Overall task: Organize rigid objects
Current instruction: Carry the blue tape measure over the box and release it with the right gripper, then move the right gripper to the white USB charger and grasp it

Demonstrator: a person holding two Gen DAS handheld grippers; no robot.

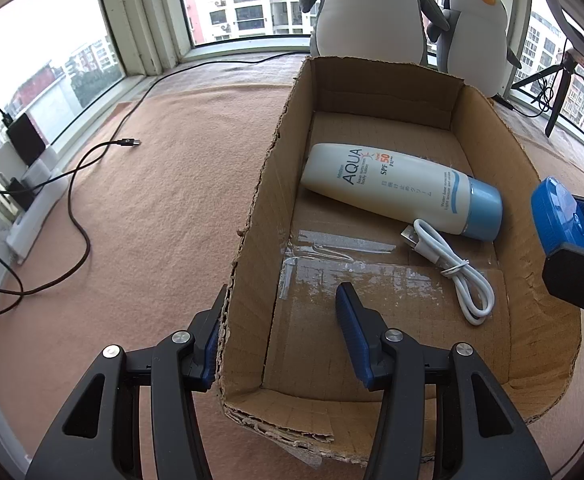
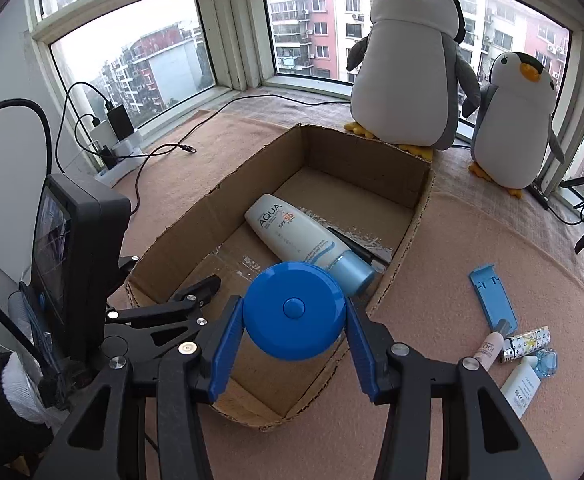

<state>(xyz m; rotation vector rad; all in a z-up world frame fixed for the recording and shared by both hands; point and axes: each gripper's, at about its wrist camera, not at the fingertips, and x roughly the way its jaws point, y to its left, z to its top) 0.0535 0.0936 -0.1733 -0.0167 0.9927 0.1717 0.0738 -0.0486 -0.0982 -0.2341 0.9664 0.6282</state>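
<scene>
An open cardboard box [image 1: 260, 208] lies on the peach cloth. It holds a white AQUA sunscreen bottle [image 1: 392, 188] with a blue cap and a coiled white USB cable [image 1: 456, 268]. My left gripper [image 1: 282, 292] straddles the box's left wall. Its jaws stand apart, with one pad outside against the cardboard and the other well inside. My right gripper [image 2: 294, 308] is shut on a round blue tape measure [image 2: 292, 320] and hangs over the box's [image 2: 408, 232] near end. In the left wrist view, the tape measure [image 1: 556, 216] shows at the right edge.
On the cloth right of the box lie a blue phone stand [image 2: 492, 300], a pink tube [image 2: 492, 350], a patterned lighter [image 2: 526, 344] and a small white bottle [image 2: 522, 392]. Two plush penguins [image 2: 408, 60] stand behind the box. Black cables [image 1: 80, 184] and a power strip [image 2: 120, 164] lie at the left.
</scene>
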